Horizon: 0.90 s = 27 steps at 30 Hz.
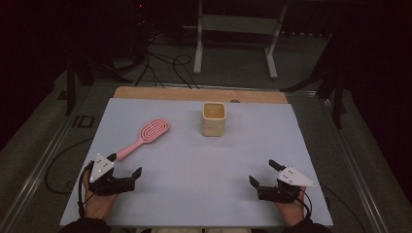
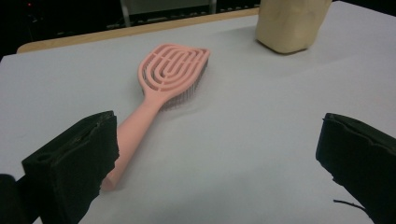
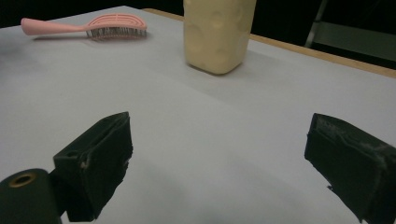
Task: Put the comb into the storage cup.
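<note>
Left gripper (image 1: 125, 165) agape, beside brush (image 1: 145, 136) — untouched

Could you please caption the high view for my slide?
Open grippers, left and right, flank a pink hairbrush and cream cup.

1. Pink plastic vented hairbrush (image 1: 145, 136) lies flat on the bench (image 1: 194, 160), left of centre, head toward the far side, handle toward the near-left.
2. Cream square plastic cup (image 1: 214, 119) stands upright right of the brush head, well apart, near the far edge.
3. Left gripper (image 1: 125, 170) sits near-left, just beside the handle end.
4. Right gripper (image 1: 263, 174) sits near-right, well apart from both.
</note>
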Motion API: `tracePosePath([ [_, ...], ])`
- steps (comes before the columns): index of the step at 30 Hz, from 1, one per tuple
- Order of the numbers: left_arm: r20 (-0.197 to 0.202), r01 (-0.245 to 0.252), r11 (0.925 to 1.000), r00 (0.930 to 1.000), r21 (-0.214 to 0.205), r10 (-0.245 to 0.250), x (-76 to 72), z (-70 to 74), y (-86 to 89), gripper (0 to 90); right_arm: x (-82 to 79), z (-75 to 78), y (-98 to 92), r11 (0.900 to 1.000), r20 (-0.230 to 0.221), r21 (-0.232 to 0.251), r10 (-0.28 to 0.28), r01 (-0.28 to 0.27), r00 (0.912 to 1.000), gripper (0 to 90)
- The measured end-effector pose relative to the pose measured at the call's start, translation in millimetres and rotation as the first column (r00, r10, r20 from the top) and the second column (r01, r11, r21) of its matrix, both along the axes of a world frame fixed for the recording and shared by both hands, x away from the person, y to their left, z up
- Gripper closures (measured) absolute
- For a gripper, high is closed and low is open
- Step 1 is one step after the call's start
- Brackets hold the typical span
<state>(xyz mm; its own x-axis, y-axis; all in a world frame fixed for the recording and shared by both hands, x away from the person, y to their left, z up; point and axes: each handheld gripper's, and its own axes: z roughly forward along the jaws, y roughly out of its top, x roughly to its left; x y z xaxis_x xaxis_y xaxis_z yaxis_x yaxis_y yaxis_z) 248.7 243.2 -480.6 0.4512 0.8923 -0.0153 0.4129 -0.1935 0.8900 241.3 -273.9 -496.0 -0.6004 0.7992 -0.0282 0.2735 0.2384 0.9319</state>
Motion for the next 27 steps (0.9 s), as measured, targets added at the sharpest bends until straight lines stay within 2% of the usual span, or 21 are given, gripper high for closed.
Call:
tracePosePath([
  [5, -0.038, 0.011, 0.9998, 0.9992, 0.014, -0.011, 7.4, 7.5, 0.6, 0.1, 0.1, -1.2, -4.0, 0.9997, -0.006, 0.018, -0.018, 0.018, 0.9998, 7.5],
  [15, -0.056, 0.019, 0.9985, 0.9983, 0.051, -0.016, 28.6, 27.4, 7.5, 0.1, 0.6, -2.0, -2.6, 0.9997, -0.014, 0.017, -0.017, 0.018, 0.9998, 7.5],
  [16, -0.06, 0.025, 0.9968, 0.998, 0.076, -0.021, 33.0, 31.9, 7.1, 0.1, 0.9, -2.1, -3.0, 0.9997, -0.012, 0.016, -0.017, 0.017, 0.9998, 7.5],
  [18, -0.067, 0.036, 0.9954, 0.9973, 0.089, -0.03, 37.8, 35.6, 6.5, 0.1, 0.9, -2.2, -2.9, 0.9997, -0.015, 0.017, -0.018, 0.018, 0.9997, 7.5],
  [23, -0.078, 0.051, 0.9931, 0.996, 0.105, -0.043, 45.4, 40.2, 6.4, 0.0, 0.8, -2.2, -2.6, 0.9997, -0.015, 0.017, -0.018, 0.018, 0.9997, 7.5],
  [27, -0.1, 0.055, 0.9902, 0.9941, 0.128, -0.042, 57.9, 45.2, 8.0, 0.0, 1.3, -2.6, -2.6, 0.9997, -0.018, 0.016, -0.016, 0.017, 0.9997, 7.5],
])
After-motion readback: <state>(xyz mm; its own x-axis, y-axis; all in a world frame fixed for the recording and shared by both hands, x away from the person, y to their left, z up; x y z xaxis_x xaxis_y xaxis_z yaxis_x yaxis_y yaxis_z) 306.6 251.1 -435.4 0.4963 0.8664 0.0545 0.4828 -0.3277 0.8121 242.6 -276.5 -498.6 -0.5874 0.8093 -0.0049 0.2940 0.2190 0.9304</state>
